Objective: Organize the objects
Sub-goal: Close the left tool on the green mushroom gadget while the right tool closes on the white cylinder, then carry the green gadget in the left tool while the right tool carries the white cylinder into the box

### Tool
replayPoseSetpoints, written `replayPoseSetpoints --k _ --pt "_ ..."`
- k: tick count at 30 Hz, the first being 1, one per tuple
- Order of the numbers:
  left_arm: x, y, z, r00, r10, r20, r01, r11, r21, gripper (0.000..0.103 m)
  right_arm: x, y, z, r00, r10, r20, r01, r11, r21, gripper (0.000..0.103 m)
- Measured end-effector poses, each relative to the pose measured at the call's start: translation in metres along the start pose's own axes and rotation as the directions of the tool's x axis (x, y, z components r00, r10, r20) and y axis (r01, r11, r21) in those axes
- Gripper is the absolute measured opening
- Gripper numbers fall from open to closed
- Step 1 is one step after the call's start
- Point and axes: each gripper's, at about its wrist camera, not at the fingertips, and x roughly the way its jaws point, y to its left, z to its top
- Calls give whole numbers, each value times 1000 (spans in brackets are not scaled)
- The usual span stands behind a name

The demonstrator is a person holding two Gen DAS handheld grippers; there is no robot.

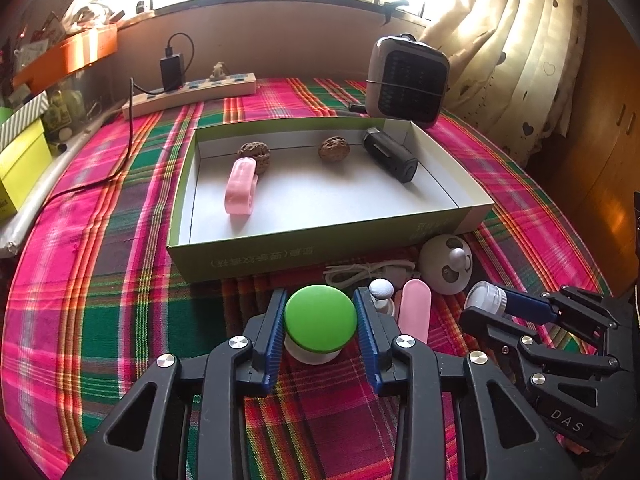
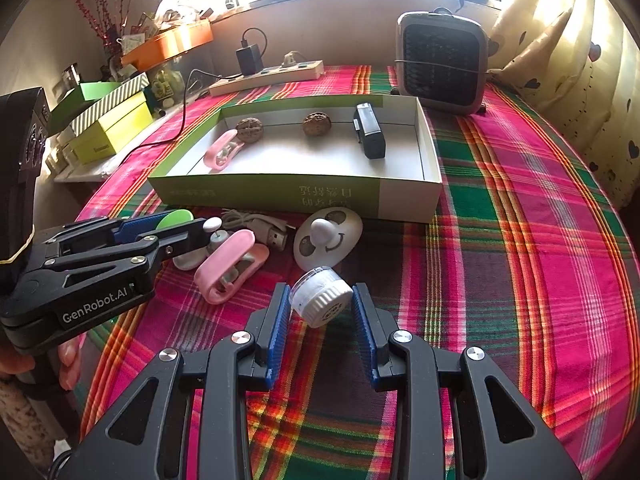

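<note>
Both pairs of fingers were clenched on small things at the bottom of each frame. My left gripper (image 1: pixel 320 328) grasped a green-capped knob (image 1: pixel 320 322), blue pads touching its sides. My right gripper (image 2: pixel 320 312) grasped a white ribbed cap (image 2: pixel 321 295), tilted between the pads.

Plaid cloth (image 2: pixel 520 240) covered the table. At the upper right stood a grey fan heater (image 1: pixel 408 80). Across the middle lay an open green box (image 1: pixel 280 256) holding a black cylinder (image 1: pixel 390 155), a pink clip (image 1: pixel 239 186) and two walnuts (image 1: pixel 254 153). A power strip (image 1: pixel 192 94) lay behind it at the upper left. Just before the box's near wall lay a white smiley disc (image 2: pixel 328 236), another pink clip (image 2: pixel 230 268) and a coiled white cable (image 2: pixel 256 222).
</note>
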Motion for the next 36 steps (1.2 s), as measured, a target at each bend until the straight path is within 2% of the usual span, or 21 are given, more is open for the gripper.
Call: replayPoseSetpoints --k 36 --pt "-13 3 -7 998 49 34 -49 999 3 31 -2 7 -1 1000 -5 0 5 1000 -24 33"
